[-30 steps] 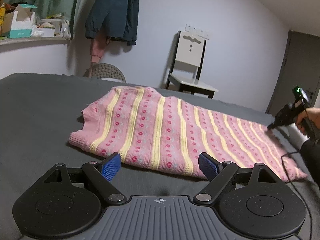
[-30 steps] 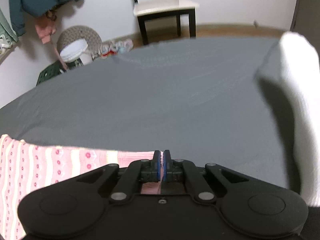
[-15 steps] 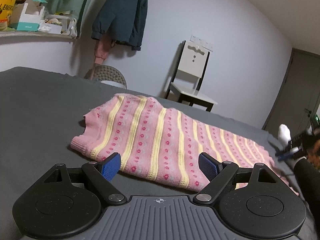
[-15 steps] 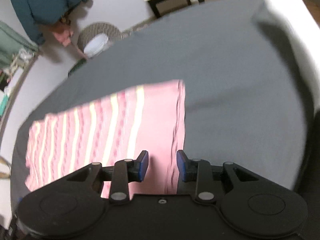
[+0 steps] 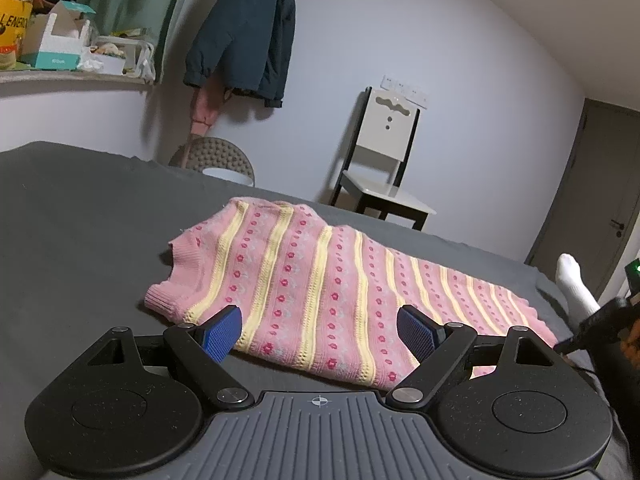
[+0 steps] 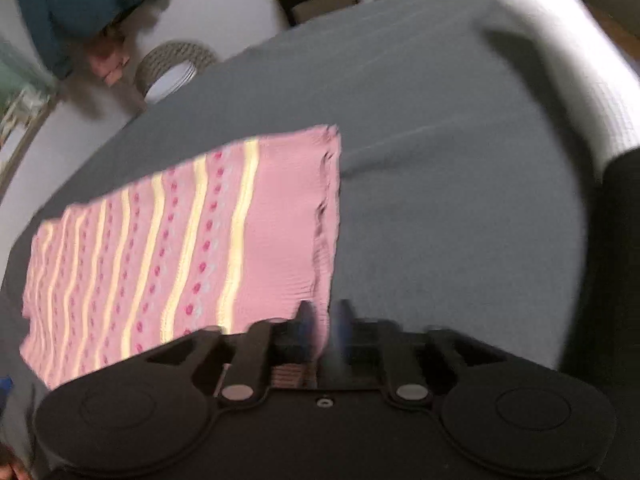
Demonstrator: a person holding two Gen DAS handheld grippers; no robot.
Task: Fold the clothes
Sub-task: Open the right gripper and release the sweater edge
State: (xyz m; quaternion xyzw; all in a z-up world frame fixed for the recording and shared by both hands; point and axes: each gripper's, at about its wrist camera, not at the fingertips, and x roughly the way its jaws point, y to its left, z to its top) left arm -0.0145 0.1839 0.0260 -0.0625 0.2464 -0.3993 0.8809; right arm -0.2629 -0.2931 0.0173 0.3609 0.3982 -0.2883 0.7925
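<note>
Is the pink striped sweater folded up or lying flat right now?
Lying flat. The sweater is stretched along the grey bed cover, with no sleeves showing, so they may already be tucked in. Neither gripper holds it.

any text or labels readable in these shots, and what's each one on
"LENERG": black capitals on the yellow container at the left end of the shelf, cut off by the frame edge.
White and teal box on the same shelf: small print on its teal band, too small to read.
Pink striped sweater, grey bedcover and chair: no text visible.
Right wrist view: motion-blurred, nothing legible.
</note>
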